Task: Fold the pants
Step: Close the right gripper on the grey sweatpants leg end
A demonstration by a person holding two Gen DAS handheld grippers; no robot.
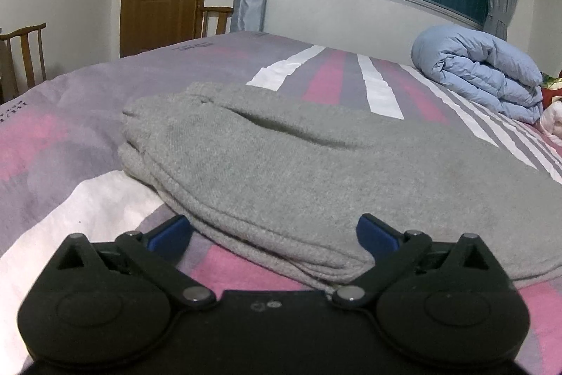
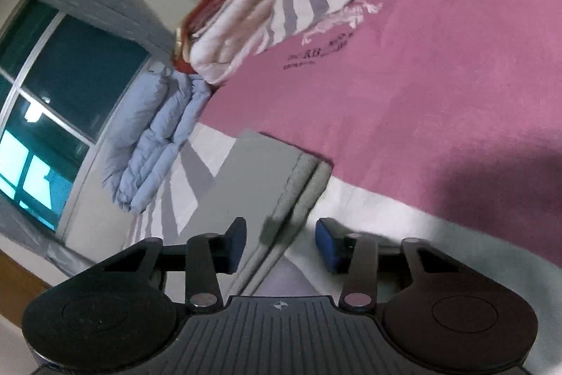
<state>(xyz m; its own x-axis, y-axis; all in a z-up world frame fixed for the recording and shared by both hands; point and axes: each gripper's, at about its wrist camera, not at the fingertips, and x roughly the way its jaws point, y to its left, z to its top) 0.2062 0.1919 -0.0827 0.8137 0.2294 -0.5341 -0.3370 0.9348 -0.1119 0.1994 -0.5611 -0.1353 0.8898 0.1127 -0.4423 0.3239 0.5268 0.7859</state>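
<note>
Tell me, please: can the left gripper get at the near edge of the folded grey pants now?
Probably yes. The left gripper is open wide, and the layered near edge of the grey pants already lies between its fingers, with nothing in the way.

The bed wears a cover of purple, pink and white stripes. Grey folded pants lie flat on it near the front edge. Farther back, by the window wall, a folded light-blue duvet rests on the cover, with pink-and-white bedding heaped beside it.
</note>
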